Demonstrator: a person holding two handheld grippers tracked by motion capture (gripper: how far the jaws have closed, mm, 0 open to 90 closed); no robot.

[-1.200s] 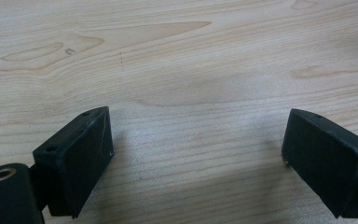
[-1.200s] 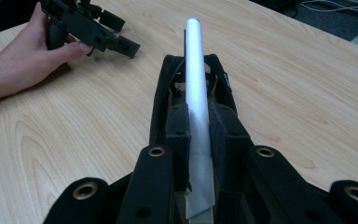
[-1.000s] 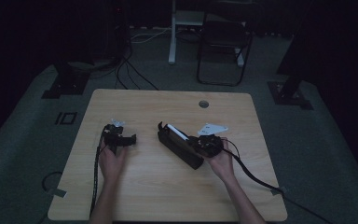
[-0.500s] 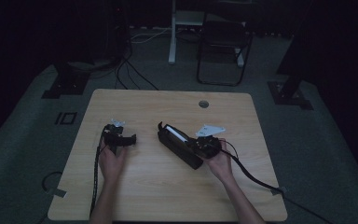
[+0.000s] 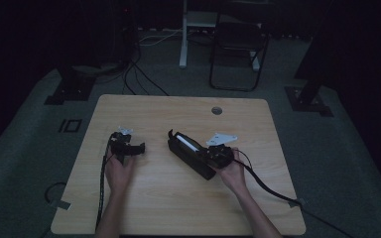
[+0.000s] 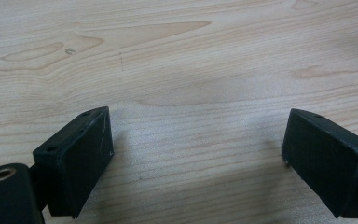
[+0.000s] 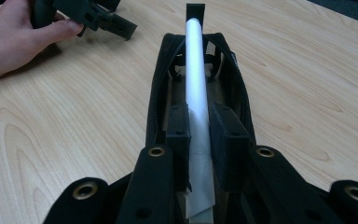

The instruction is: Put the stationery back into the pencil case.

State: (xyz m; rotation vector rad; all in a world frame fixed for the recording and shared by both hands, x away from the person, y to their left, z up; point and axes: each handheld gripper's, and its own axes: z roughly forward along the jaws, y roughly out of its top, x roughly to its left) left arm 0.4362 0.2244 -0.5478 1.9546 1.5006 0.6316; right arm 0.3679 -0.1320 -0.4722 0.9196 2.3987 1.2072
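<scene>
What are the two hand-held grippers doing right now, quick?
Left hand-held gripper: open, nothing between its jaws, bare table below.
Right hand-held gripper: shut on a white tube lying in an open black pouch.

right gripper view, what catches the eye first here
A white tube stands out, clamped between the right gripper's jaws and lying along an open black zip case at mid table. Up left, the left hand holds the left gripper, jaws open over bare wood.

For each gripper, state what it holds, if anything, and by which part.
The right gripper grips a white tube near its close end, over an open black case. The left gripper holds nothing.
</scene>
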